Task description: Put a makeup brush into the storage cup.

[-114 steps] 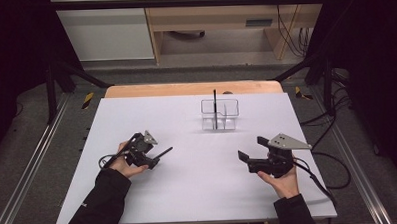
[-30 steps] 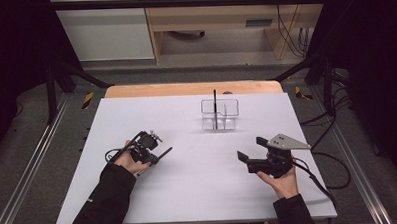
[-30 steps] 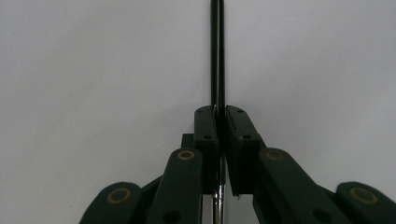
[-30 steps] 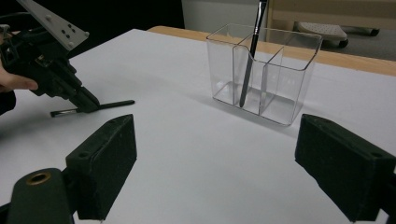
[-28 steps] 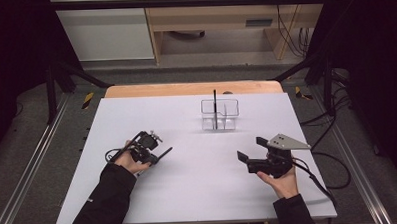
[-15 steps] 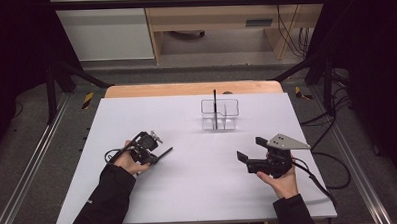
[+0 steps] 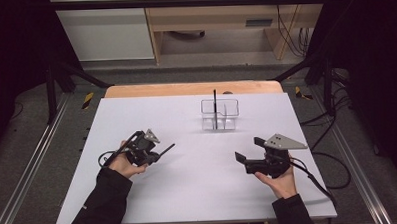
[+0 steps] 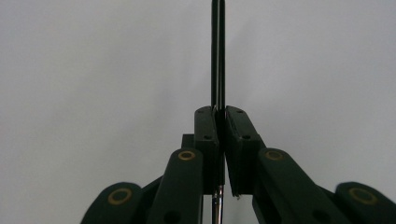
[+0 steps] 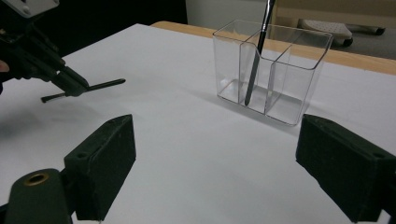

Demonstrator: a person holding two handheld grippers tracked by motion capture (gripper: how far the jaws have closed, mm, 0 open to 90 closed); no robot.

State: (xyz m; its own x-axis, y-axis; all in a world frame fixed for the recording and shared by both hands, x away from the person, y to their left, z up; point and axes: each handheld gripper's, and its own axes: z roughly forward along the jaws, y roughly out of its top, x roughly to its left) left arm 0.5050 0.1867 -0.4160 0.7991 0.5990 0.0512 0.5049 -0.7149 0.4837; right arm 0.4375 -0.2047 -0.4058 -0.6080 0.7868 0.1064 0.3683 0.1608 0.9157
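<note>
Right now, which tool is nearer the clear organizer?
Right, narrowly. The right tool sits just in front of the clear organizer, slightly right; the left tool is farther to its left.

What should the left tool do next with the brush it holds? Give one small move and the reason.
Probably carry the brush toward the clear holder. The left tool is shut on it above the table, one brush already stands in the holder, and the right tool is open.

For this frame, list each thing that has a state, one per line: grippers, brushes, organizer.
Left gripper: shut on a thin black brush.
Thin black brush: held about level, off the table.
Right gripper: open, holding nothing.
Clear organizer: upright on the table.
Second brush: standing tilted in a compartment of the organizer.
</note>
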